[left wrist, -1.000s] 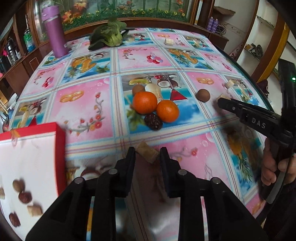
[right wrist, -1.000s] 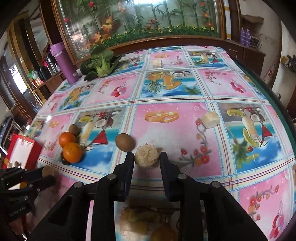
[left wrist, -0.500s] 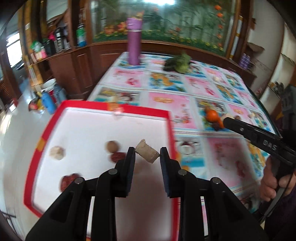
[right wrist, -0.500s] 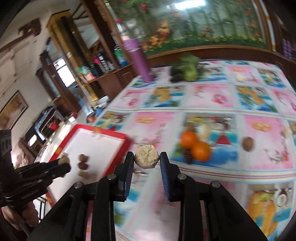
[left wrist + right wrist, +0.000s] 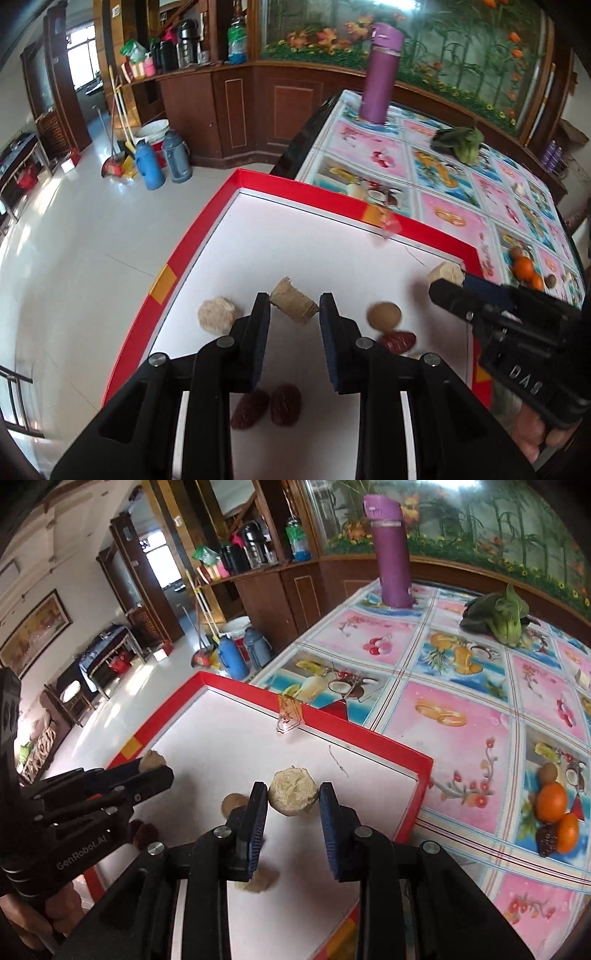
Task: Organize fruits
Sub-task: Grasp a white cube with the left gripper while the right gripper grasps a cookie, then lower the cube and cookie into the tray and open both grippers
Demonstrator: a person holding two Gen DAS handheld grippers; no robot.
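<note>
Over the white tray with a red rim (image 5: 192,251), my left gripper (image 5: 294,314) is shut on a tan cut fruit chunk (image 5: 294,305). Below it in the tray lie a pale round chunk (image 5: 217,315), a brown round fruit (image 5: 384,316) and several dark red dates (image 5: 285,404). My right gripper (image 5: 293,798) is shut on a pale round chunk (image 5: 293,792) above the tray's right half (image 5: 369,734). In the left wrist view the right gripper (image 5: 445,286) comes in from the right. Two oranges (image 5: 551,801) and a brown fruit (image 5: 546,773) sit on the table.
The tray juts past the edge of the table (image 5: 461,709), which has a patterned cloth, out over a tiled floor. A purple flask (image 5: 391,554) and leafy greens (image 5: 498,616) stand at the far side. Blue and grey thermoses (image 5: 149,166) sit on the floor. A hand (image 5: 532,435) holds the right gripper.
Both grippers have swung left from the table to over the tray, each still carrying its chunk. The oranges now lie far to the right.
</note>
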